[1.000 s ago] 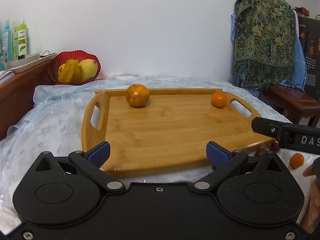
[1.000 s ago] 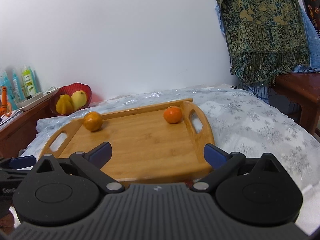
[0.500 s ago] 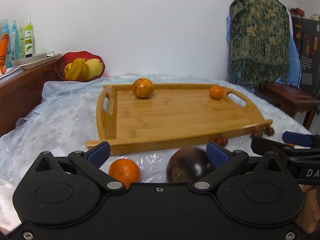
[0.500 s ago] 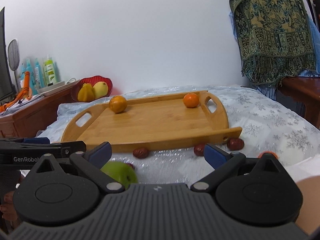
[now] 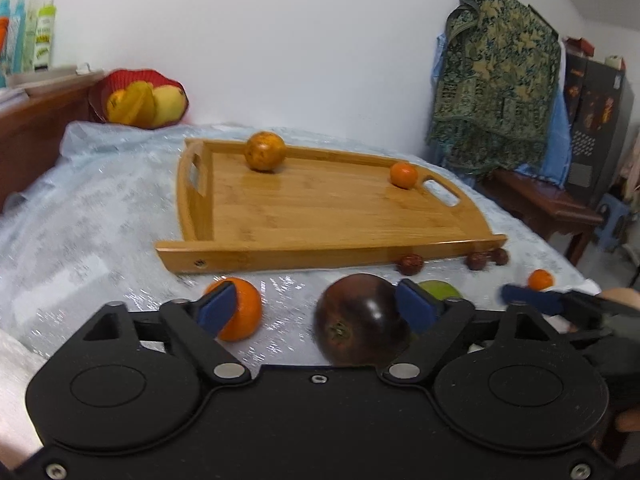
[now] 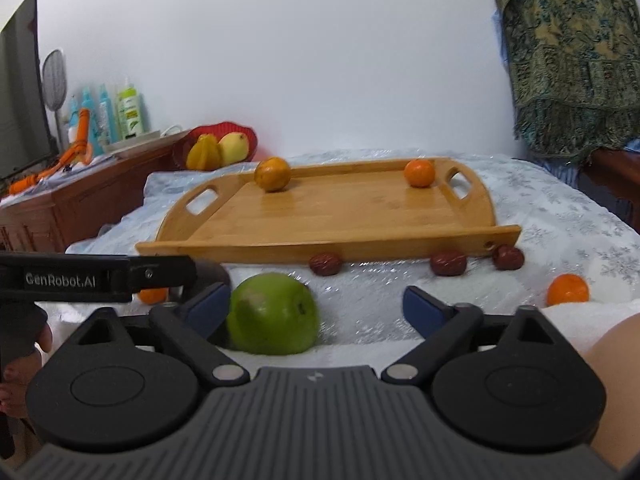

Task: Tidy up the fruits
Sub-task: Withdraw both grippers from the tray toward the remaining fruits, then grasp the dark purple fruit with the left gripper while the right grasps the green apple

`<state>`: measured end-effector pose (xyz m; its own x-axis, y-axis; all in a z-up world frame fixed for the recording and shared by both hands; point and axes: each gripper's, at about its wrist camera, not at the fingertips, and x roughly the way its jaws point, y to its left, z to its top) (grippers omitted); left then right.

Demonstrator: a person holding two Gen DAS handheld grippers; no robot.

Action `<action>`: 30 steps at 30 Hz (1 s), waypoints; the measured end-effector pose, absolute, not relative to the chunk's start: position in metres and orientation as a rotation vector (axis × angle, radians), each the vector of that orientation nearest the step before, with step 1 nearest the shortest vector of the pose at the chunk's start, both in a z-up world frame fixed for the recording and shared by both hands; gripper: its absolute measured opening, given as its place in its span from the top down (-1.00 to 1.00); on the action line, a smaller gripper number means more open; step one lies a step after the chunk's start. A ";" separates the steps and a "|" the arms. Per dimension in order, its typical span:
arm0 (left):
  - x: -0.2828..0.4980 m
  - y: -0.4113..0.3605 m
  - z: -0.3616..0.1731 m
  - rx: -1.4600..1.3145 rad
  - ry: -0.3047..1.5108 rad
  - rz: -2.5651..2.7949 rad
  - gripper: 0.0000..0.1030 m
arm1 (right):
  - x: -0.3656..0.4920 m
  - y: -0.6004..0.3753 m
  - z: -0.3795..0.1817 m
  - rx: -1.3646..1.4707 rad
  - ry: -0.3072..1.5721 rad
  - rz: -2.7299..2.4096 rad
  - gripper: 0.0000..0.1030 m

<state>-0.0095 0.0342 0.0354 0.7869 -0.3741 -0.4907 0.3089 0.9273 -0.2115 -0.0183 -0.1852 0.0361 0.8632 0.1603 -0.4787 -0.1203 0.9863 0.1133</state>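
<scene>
Presently catalogued: a bamboo serving tray with cut-out handles (image 6: pixel 460 220), lying flat on a bench covered by a pale, glossy snowflake-patterned cloth (image 6: pixel 560 208). On the tray, a mottled yellow-orange round fruit (image 6: pixel 272 174) sits near the far left rim, and a small bright orange tangerine (image 6: pixel 419 173) sits at the far right, beside the handle; the two are well apart. On the cloth just in front of the tray's near edge lie three dark red wrinkled dates (image 6: pixel 326 263), spread along the edge, and a further small tangerine (image 6: pixel 567 289) lies off to the right. Left gripper (image 5: pixel 320 308): jaws closing, with a dark purple glossy round fruit (image 5: pixel 358 320) between them, close against the right pad; its left pad stands in front of an orange persimmon-like fruit (image 5: pixel 240 308), and whether either pad presses a fruit cannot be told. Right gripper (image 6: pixel 316 308): jaws closing, a green apple (image 6: pixel 272 314) between them, just beside the left pad and clear of the right one. Background items: a red bowl of yellow fruit (image 6: pixel 218 146) by the wall, plastic bottles (image 6: pixel 128 112) on a wooden sideboard (image 6: pixel 80 192), and a green patterned cloth (image 6: pixel 572 52) hanging at right.
</scene>
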 end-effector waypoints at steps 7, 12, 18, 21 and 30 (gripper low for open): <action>-0.009 0.032 0.037 -0.130 0.560 -0.398 -0.39 | -0.018 -0.167 0.030 -0.003 0.537 0.203 -0.41; -0.009 0.032 0.037 -0.138 0.561 -0.393 -0.38 | -0.013 -0.164 0.028 -0.015 0.551 0.215 -0.35; -0.008 0.033 0.034 -0.154 0.573 -0.393 -0.38 | 0.000 -0.173 0.027 0.069 0.595 0.241 -0.43; -0.008 0.034 0.034 -0.156 0.573 -0.394 -0.38 | 0.003 -0.177 0.028 0.114 0.610 0.247 -0.20; -0.006 0.019 0.027 -0.147 0.624 -0.460 -0.32 | -0.010 -0.188 0.036 0.090 0.554 0.092 -0.19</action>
<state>-0.0055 0.0186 0.0266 0.7149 -0.4574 -0.5288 0.3706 0.8892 -0.2682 -0.0097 -0.1883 0.0359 0.8466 0.1114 -0.5204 -0.0631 0.9919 0.1098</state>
